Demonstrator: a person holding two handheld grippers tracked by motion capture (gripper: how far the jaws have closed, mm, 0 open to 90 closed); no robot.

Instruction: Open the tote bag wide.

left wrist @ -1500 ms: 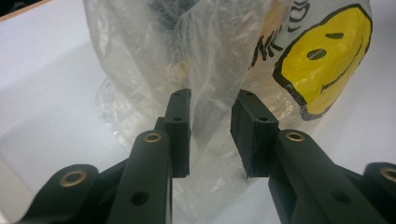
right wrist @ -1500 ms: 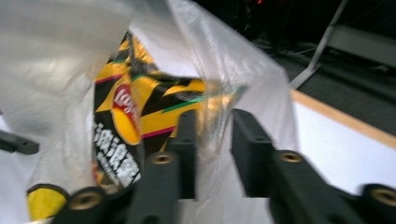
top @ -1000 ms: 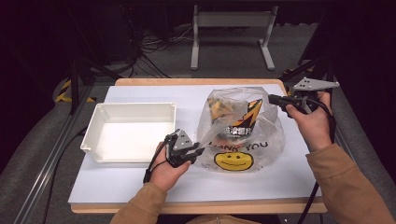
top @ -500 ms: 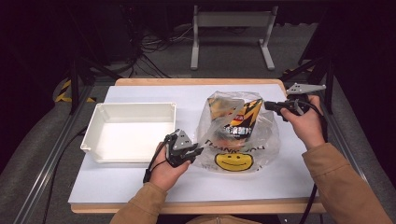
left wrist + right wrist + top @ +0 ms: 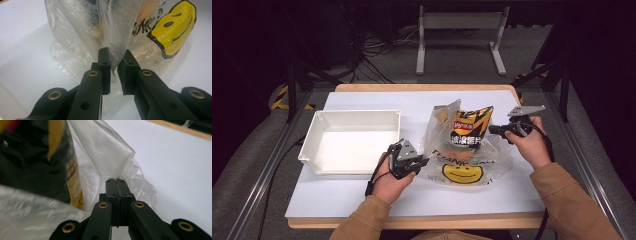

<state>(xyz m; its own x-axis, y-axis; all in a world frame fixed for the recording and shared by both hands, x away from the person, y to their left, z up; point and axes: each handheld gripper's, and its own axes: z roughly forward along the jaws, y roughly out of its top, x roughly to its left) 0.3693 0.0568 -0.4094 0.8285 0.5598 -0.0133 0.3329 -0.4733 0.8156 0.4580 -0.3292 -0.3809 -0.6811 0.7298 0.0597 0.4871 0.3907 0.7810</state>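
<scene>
Surface, high view: white table (image 5: 362, 200), dark floor behind with cables.
Change, high view: right gripper (image 5: 492, 130) sits lower than a second ago; the plastic bag (image 5: 462, 172) has slumped with it; left hand unmoved.
Count, high view: one white tray (image 5: 319, 145), one bag, one snack packet (image 5: 469, 131) inside it, two grippers.
Bag position: right of the tray, between both hands.
Left gripper view: left gripper (image 5: 116, 65) jaws have just been closing; a fold of bag film stands in the narrow gap, not yet pinched.
Right gripper view: right gripper (image 5: 116, 181) clamped tight on the bag edge, beside the packet.
</scene>
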